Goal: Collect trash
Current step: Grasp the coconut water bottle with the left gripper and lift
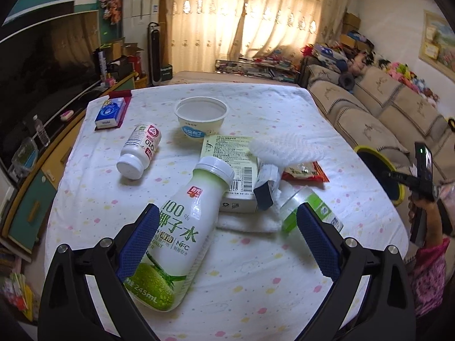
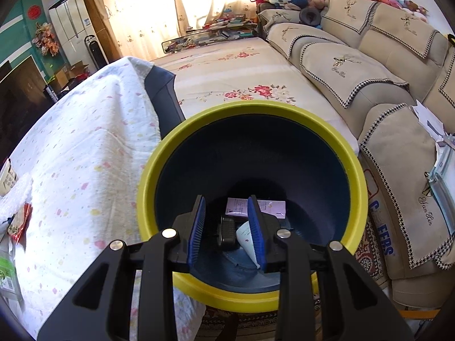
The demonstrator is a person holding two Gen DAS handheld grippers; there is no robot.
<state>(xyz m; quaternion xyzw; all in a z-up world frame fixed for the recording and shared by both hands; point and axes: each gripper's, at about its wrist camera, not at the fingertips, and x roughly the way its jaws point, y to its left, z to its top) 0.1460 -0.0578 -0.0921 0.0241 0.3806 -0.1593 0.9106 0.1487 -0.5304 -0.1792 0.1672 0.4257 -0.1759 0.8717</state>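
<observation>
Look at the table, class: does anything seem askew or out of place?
Yes. The coconut water bottle and the small white bottle lie tipped on their sides, and a carton, foam netting and wrapper sit heaped together.

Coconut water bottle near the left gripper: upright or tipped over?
Tipped over. The coconut water bottle lies on its side on the tablecloth, white cap on, pointing away from the camera.

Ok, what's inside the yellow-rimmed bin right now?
Inside the bin lie a pale pink carton, a black object and a white packet. The right tool hides part of the bottom.
</observation>
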